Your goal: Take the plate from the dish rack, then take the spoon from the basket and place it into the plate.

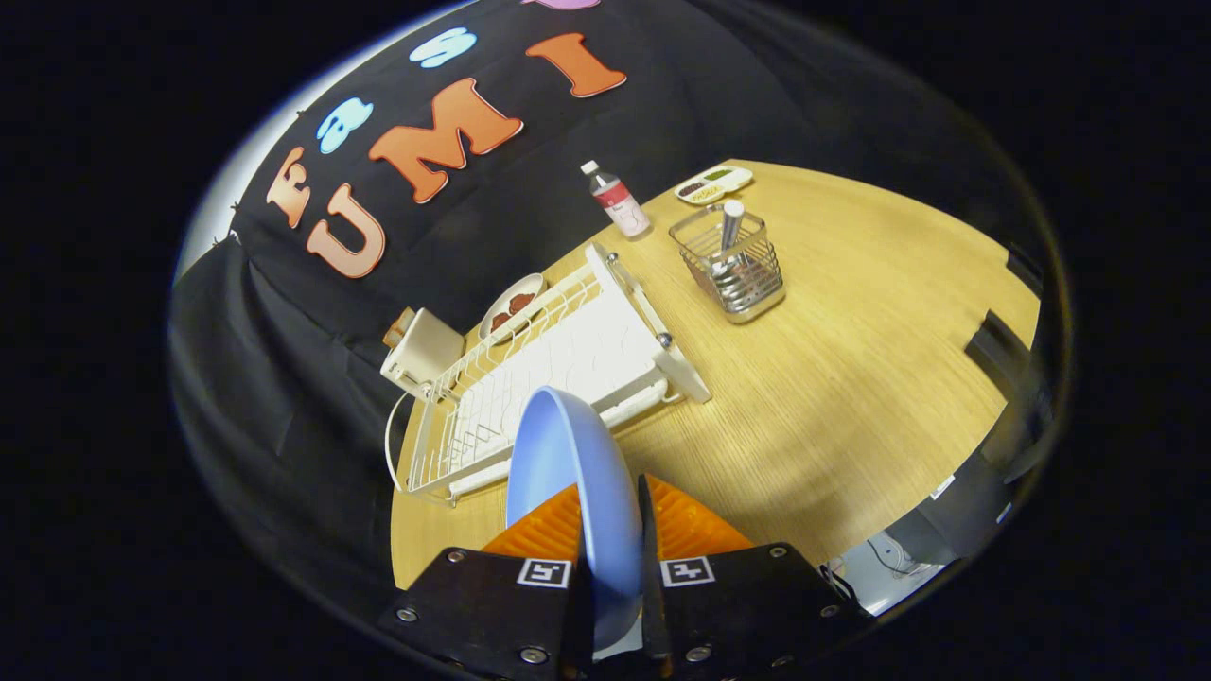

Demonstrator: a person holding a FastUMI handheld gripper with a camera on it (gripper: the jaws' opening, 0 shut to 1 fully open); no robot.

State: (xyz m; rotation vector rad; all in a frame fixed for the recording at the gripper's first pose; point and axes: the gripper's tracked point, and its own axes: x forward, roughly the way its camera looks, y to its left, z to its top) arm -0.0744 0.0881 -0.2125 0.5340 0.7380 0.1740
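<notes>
Gripper (pixel 613 530) fingers closed tight on the blue plate (pixel 568 473), one finger on each face, the plate standing on edge between them and rising ahead of the fingertips. The plate is held up above the wooden worktop (pixel 851 378), clear of it, and overlaps the near end of the white dish rack (pixel 558 369) in the view; whether it touches the rack cannot be told. The rack lies just beyond the fingers, long side running away toward the booth wall, wire grid over a white tray, no dishes seen in its slots. At the rack's far left corner sits a small white box-like item (pixel 423 352), and beside it, behind the rack, a small white dish (pixel 512 305) with brown pieces on it. Well beyond the fingers and to the right of the rack stands the wire basket (pixel 730 265), upright on the worktop, with the spoon (pixel 728 232) standing in it, handle up. Farther back, a small clear bottle (pixel 617 200) with a white cap and red label stands near the wall, and past the basket lies a white divided tray (pixel 714 184) with dark and green contents.
</notes>
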